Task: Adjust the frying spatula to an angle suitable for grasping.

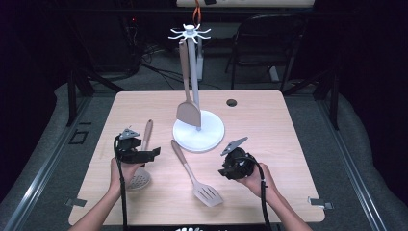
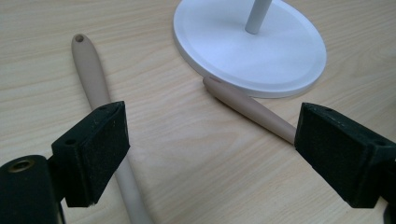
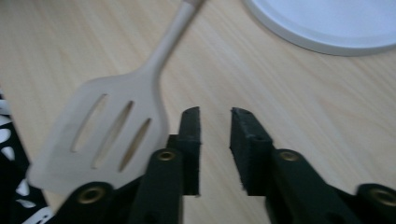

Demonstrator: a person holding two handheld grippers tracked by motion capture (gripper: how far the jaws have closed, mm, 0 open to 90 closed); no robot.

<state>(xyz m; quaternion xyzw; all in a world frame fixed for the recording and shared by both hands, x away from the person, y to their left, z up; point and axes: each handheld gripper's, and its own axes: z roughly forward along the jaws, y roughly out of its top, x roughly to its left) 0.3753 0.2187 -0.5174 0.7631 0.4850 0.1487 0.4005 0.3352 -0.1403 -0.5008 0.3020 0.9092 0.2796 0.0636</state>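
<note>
Slotted turner [image 1: 196, 180] lay nearest, south of the stand [image 1: 198, 130]; left gripper [image 2: 205, 154] jaws gaped wide, right gripper [image 3: 215, 140] jaws stood slightly parted, empty.

Skimmer [image 1: 140, 179] head partly hidden under left hand [image 1: 126, 169].

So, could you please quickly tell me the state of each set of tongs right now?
Left tongs: wide open, holding nothing, above the table.
Right tongs: narrowly open, holding nothing, beside the slotted spatula.

Rack base [image 1: 198, 137] blocks centre; right table edge [image 1: 288, 159] free.
</note>
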